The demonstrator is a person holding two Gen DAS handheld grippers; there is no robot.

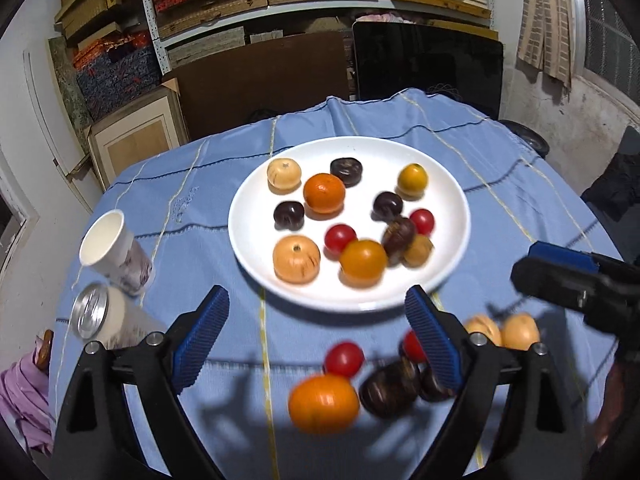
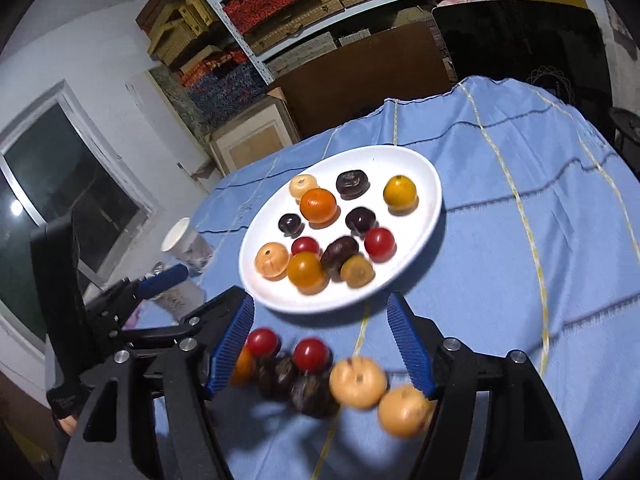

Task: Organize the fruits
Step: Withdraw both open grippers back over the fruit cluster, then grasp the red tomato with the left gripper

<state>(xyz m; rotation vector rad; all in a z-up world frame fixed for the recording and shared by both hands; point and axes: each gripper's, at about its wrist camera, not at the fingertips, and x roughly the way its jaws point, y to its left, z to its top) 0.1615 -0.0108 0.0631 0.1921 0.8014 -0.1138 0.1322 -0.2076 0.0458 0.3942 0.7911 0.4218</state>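
A white plate (image 1: 256, 248) on the blue tablecloth holds several small fruits: orange, dark brown, tan and red ones. It also shows in the right wrist view (image 2: 430, 200). More fruits lie loose on the cloth in front of the plate: an orange one (image 1: 324, 402), a red tomato (image 1: 344, 358), dark ones (image 1: 388, 392) and two tan ones (image 1: 520, 331). My left gripper (image 1: 316, 338) is open above the loose fruits, holding nothing. My right gripper (image 2: 320, 346) is open above the same group; its tan fruits (image 2: 358, 382) lie between the fingers.
A white paper cup (image 1: 110, 250) and a metal-lidded can (image 1: 100, 316) stand left of the plate. The right gripper (image 1: 560, 276) shows at the right of the left view. Shelves with boxes and boards stand behind the table.
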